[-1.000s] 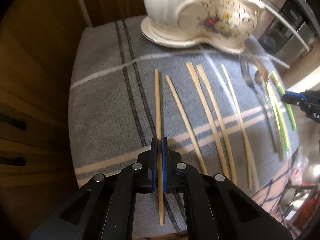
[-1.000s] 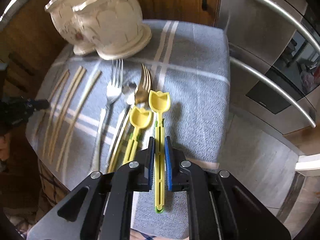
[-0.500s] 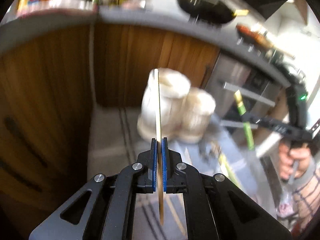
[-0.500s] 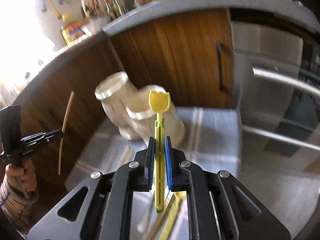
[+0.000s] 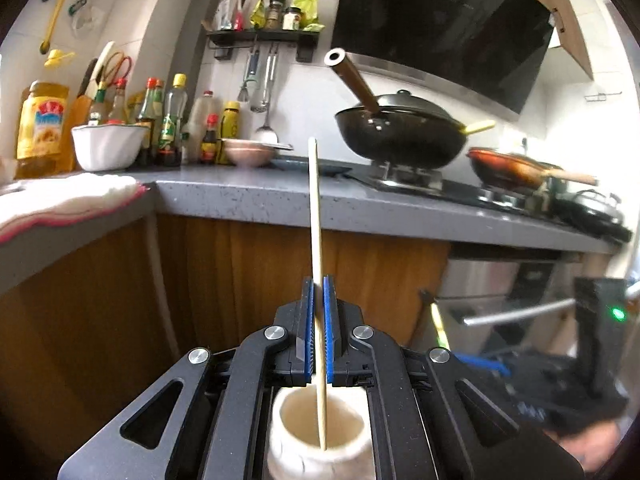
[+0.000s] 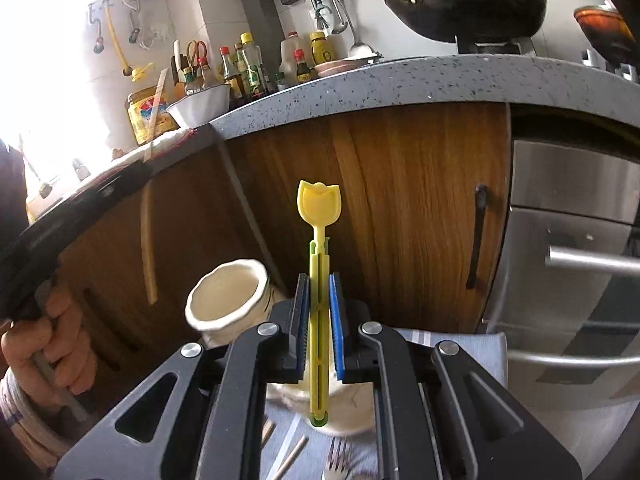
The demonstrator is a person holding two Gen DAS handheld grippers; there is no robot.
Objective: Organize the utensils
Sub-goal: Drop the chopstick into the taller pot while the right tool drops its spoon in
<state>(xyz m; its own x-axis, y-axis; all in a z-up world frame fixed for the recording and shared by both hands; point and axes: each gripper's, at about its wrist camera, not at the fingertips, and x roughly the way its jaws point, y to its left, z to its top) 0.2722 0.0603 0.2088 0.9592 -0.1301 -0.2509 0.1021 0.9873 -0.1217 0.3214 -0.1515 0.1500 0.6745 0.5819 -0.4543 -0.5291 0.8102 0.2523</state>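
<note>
My left gripper [image 5: 318,292] is shut on a wooden chopstick [image 5: 316,216], held upright. Its lower end hangs over the mouth of a cream ceramic jar [image 5: 320,436] right below. My right gripper [image 6: 319,288] is shut on a yellow plastic spoon [image 6: 319,216], bowl up, handle end down over a second cream jar [image 6: 344,408], mostly hidden under the gripper. The first jar [image 6: 228,296] stands to its left. More chopsticks [image 6: 294,454] and a fork [image 6: 338,456] lie on the grey striped cloth [image 6: 460,344].
Wooden cabinet fronts [image 6: 400,208] stand behind the jars, under a grey counter [image 5: 360,204] with bottles, a white bowl [image 5: 108,146] and a black wok [image 5: 400,132]. A steel appliance [image 6: 576,248] is at the right. The left hand and its gripper [image 6: 48,312] are close at the left.
Both grippers have tilted further upright and moved in over the jars. The chopstick's lower end now hangs over the left jar's mouth; the spoon's handle end is over the right jar.
</note>
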